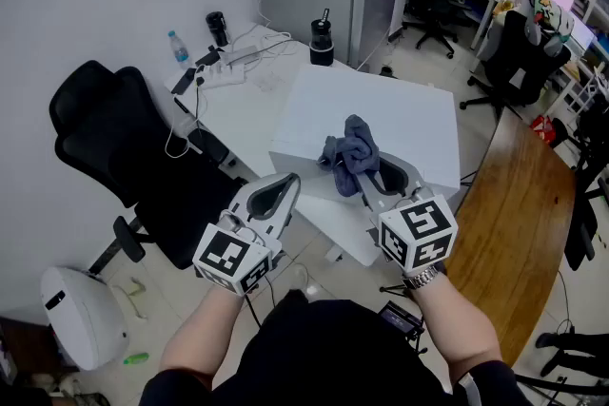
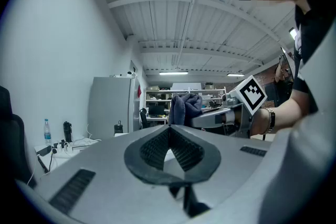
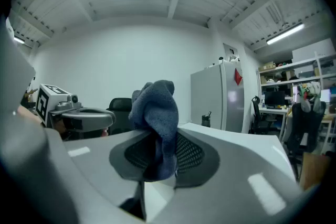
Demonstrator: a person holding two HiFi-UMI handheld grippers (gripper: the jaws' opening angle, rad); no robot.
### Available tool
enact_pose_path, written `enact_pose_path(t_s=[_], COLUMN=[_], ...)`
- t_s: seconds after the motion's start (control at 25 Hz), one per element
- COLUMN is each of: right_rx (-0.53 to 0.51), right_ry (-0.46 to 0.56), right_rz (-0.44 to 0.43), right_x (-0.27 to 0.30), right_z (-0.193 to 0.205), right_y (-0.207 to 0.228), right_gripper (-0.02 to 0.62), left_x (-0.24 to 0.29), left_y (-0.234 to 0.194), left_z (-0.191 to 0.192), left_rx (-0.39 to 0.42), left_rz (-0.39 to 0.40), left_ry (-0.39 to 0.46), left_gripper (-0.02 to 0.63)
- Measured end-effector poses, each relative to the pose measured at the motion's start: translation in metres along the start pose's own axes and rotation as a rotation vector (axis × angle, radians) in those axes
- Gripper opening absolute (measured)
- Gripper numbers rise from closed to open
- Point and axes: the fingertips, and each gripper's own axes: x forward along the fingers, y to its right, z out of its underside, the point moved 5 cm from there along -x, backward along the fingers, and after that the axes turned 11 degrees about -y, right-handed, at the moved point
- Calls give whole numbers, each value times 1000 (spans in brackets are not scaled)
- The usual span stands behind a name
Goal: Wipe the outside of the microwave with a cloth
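The microwave (image 1: 409, 114) shows from above as a plain white box on the white desk. A blue-grey cloth (image 1: 353, 151) is bunched over its near top edge, with my right gripper (image 1: 363, 174) shut on it. In the right gripper view the cloth (image 3: 156, 119) stands up between the pads of that gripper (image 3: 157, 136) and hangs down over them. My left gripper (image 1: 288, 185) hovers just left of the microwave's near corner, shut with nothing in it. Its closed tips (image 2: 169, 128) point level, and past them I see the cloth (image 2: 184, 106) and the right gripper (image 2: 212, 118).
A black office chair (image 1: 119, 152) stands at the left, close to the desk. The desk's far end holds a power strip with cables (image 1: 224, 71), a water bottle (image 1: 178, 47) and a black cup (image 1: 322, 44). A wooden table (image 1: 519, 204) curves along the right. A white bin (image 1: 81, 314) sits on the floor.
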Motion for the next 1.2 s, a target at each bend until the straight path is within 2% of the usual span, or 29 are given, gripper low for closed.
enact_pose_path(t_s=[0.28,0.56,0.84,1.2], right_rx=[-6,-3,-2,-53], right_ry=[-28,-92,-192,-386], right_rz=[31,58,77,82], right_x=[98,178,233,278], right_z=[-36,-56,-51,-32], right_y=[10,13,18,20], right_gripper=[94,94,94,92], left_x=[21,40,56,75], left_y=[-93,-165,-204,-236], left_z=[2,3,12,23], left_rx=[-4,-12,-27,-60], left_rz=[10,35,65,96], left_ry=[-3,-8,-21,-26], left_gripper=[5,5,5,5])
